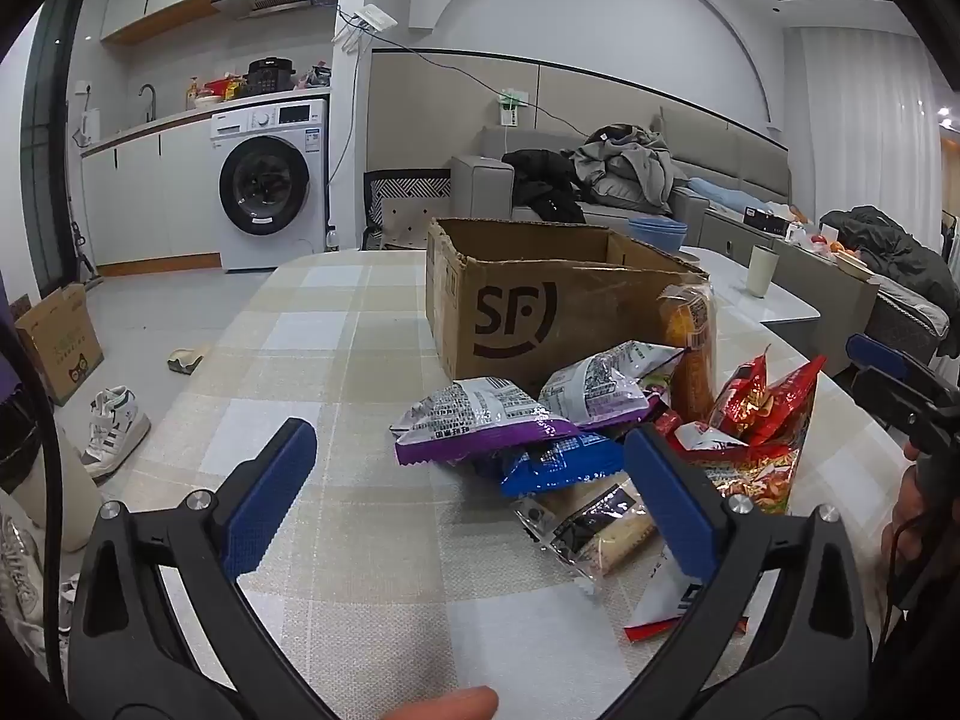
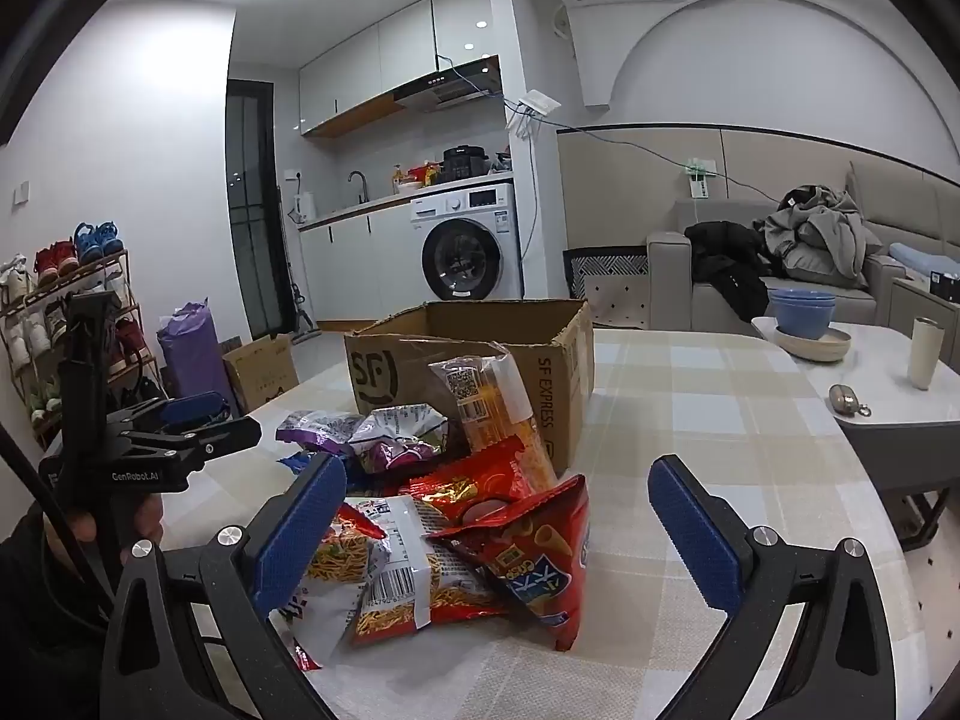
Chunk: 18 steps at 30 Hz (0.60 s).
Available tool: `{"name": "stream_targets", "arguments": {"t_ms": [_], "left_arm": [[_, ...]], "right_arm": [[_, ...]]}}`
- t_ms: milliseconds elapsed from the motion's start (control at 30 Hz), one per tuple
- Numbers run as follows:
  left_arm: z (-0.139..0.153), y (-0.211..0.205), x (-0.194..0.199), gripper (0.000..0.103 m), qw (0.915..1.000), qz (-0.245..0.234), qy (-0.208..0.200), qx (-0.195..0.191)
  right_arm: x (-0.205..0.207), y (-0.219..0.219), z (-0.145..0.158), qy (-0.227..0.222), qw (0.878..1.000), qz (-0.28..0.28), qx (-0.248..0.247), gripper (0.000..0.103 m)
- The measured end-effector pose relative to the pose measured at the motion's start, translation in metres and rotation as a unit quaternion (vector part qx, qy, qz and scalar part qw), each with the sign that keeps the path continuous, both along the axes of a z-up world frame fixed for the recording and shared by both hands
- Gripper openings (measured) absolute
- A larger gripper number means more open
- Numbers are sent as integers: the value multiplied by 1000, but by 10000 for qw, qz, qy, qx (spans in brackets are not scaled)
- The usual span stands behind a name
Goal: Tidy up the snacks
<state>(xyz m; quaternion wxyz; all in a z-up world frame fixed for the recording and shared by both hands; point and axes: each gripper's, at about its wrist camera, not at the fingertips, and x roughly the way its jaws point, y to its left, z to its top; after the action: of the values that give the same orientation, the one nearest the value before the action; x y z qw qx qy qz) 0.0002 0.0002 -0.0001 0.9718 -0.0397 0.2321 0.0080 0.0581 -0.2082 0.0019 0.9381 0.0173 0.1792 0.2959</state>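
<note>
A heap of snack packets lies on the checked tablecloth in front of an open cardboard box. My left gripper is open, just short of a purple bag. Around that bag are a second purple bag, a blue bag and a clear packet. My right gripper is open over a red cone-snack bag and a noodle-snack bag. A tall orange pack leans on the box. Each gripper shows at the other view's edge, the right gripper and the left gripper. Neither holds anything.
To the right, a white side table carries blue bowls, a cup and a small metal object. A sofa with clothes stands behind. Shoes and a box lie on the floor at left, beside a shoe rack.
</note>
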Motion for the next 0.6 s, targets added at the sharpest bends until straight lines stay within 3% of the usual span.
{"name": "stream_targets", "arguments": {"t_ms": [600], "left_arm": [[-2,2,4,103,10000,43,37,21]], "right_arm": [[0,0,0,84,10000,-2,14,103]]}}
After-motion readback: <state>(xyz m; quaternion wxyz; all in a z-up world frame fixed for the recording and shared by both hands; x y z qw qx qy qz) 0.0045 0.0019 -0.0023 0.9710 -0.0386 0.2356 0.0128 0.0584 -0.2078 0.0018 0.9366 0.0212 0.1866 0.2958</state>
